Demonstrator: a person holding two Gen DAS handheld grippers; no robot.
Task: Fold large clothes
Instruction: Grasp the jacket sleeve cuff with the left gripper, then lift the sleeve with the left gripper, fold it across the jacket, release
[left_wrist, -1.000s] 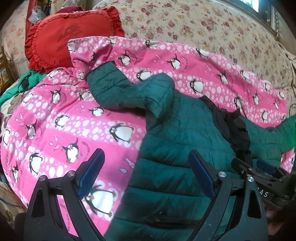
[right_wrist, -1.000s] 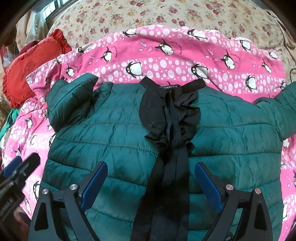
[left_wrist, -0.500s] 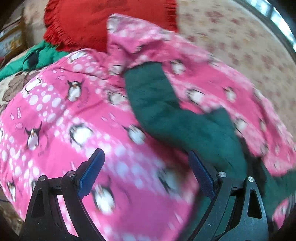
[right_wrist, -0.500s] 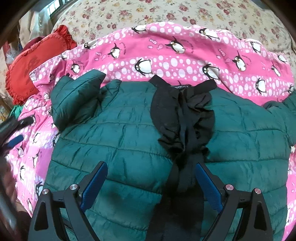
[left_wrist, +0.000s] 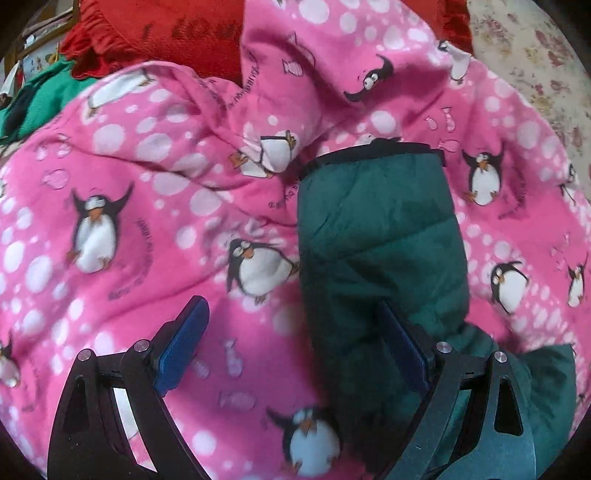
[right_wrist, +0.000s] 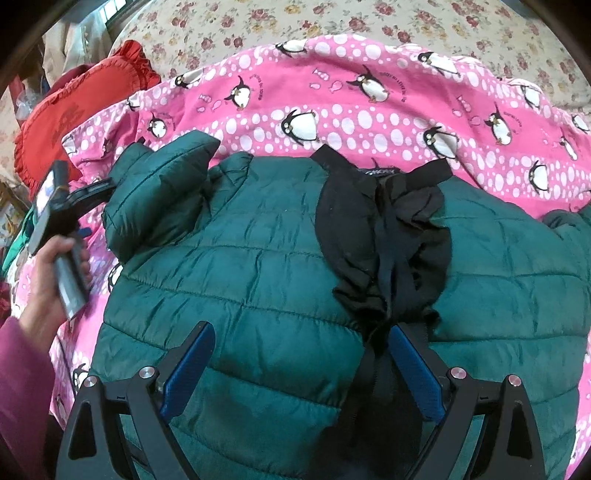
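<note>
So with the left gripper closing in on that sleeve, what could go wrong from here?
The open left gripper straddles both the green sleeve and the pink penguin blanket, so it may pinch blanket along with sleeve. The black lining lies bunched at the jacket's collar, so folding over it could trap a lump.

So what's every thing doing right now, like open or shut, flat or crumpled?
Green puffer jacket: spread flat on the blanket, unfolded.
Left sleeve: lying along the blanket, cuff away from the camera, not yet folded in.
Black collar lining: bunched and crumpled.
Pink penguin blanket: spread out, wrinkled.
Red ruffled cushion: lying at the blanket's edge.
Left gripper: open, over the sleeve.
Right gripper: open, over the jacket.
</note>
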